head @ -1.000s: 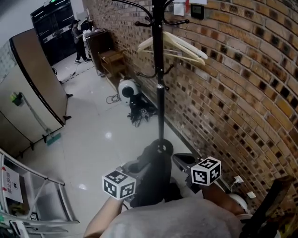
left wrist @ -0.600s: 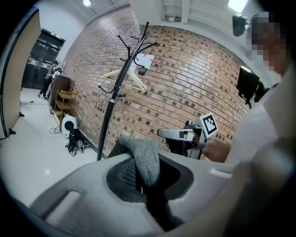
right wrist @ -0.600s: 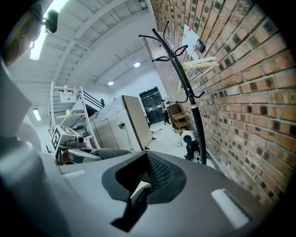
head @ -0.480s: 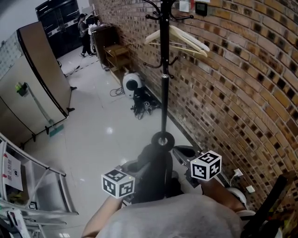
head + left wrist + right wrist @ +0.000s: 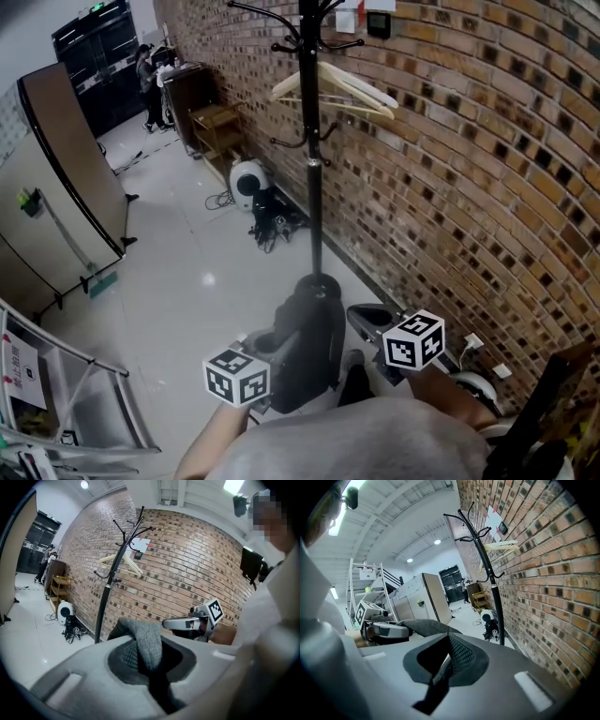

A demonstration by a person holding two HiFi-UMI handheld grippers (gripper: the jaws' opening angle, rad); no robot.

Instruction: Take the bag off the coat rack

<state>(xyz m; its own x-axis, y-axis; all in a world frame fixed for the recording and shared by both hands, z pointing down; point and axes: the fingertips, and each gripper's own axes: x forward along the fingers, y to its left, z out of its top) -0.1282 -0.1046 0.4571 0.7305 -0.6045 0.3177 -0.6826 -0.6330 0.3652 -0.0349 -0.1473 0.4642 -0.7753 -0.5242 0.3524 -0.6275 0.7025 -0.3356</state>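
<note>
The dark grey bag [image 5: 305, 342] hangs low in front of the foot of the black coat rack [image 5: 310, 169], off its hooks. My left gripper [image 5: 272, 345] is shut on the bag's grey fabric [image 5: 146, 641], which bunches up between its jaws. To the right of the bag, my right gripper [image 5: 364, 321] has its jaws together, and I see nothing of the bag between them. The right gripper view shows the bag [image 5: 425, 627] beside the left gripper [image 5: 386, 630], with the coat rack [image 5: 490, 578] against the bricks. The rack's base is hidden behind the bag.
A wooden hanger [image 5: 337, 84] hangs on the rack. The brick wall [image 5: 469, 187] runs close along the right. A white round appliance [image 5: 248, 178] and tangled cables lie on the floor behind the rack. A folded table panel [image 5: 66, 169] and a metal frame [image 5: 56, 394] stand at the left.
The head view has swayed. The bag now covers the rack's round base, which showed above it before. Both grippers keep their places beside the bag.
</note>
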